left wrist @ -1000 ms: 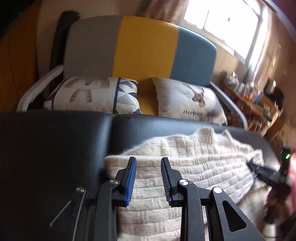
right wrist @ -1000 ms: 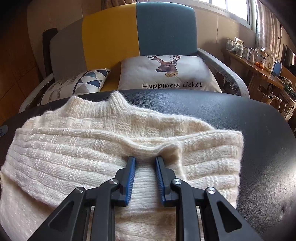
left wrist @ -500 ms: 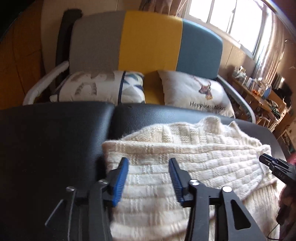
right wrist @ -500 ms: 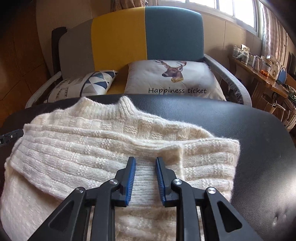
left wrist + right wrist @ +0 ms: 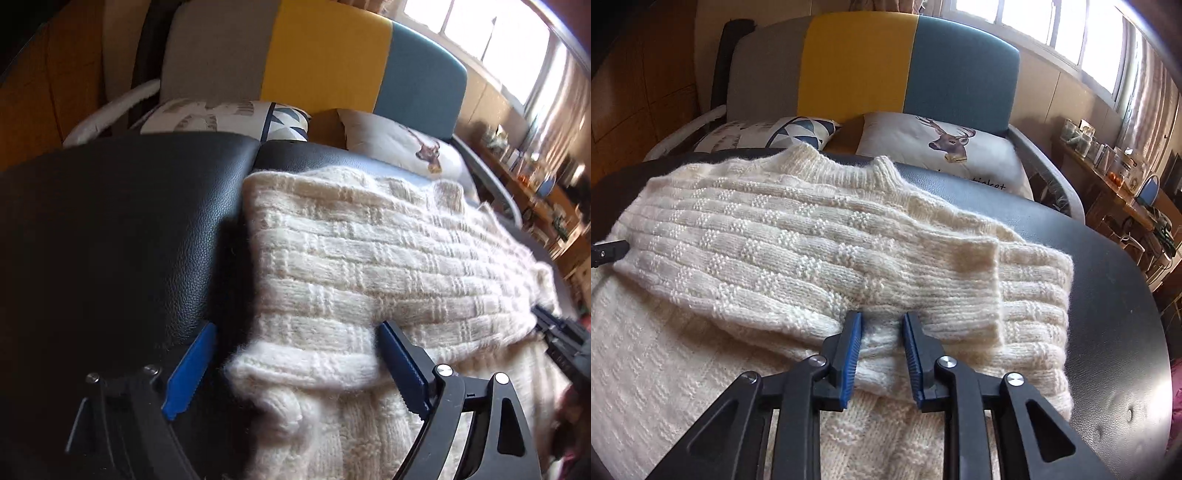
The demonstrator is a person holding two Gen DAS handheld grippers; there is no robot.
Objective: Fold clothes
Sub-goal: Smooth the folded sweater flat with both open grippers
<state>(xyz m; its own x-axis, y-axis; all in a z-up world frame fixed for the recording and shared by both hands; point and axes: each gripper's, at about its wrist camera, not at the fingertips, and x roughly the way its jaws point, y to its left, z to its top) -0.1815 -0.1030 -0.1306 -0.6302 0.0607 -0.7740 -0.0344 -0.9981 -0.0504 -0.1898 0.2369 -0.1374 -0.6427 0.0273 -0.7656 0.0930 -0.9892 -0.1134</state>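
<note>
Cream chunky-knit wool sweater (image 5: 369, 266) lies flat on the black leather-look tabletop (image 5: 110, 229), filling the centre-to-3-o'clock part of the left wrist view. Left gripper (image 5: 295, 363): jaws spread wide, blue ribbed pads either side of the sweater's near-left folded edge, nothing clamped. One pad sits over bare tabletop at 7 o'clock, the other rests against the knit at 5 o'clock. The black tip of the other tool shows at 4 o'clock, at the sweater's edge. At 12 o'clock, the grey, yellow and teal sofa (image 5: 325, 51) with two printed cushions.

Right wrist view: sweater spread across the tabletop from 9 to 3 o'clock, collar at 12 o'clock, one sleeve folded across the body with its ribbed cuff (image 5: 979, 288) at 3 o'clock. Right gripper (image 5: 882, 332): jaws narrowly apart with a ridge of knit between the pads; true pinch, cannot tell. White deer-print cushion (image 5: 945, 147) on the sofa at 12 o'clock.
</note>
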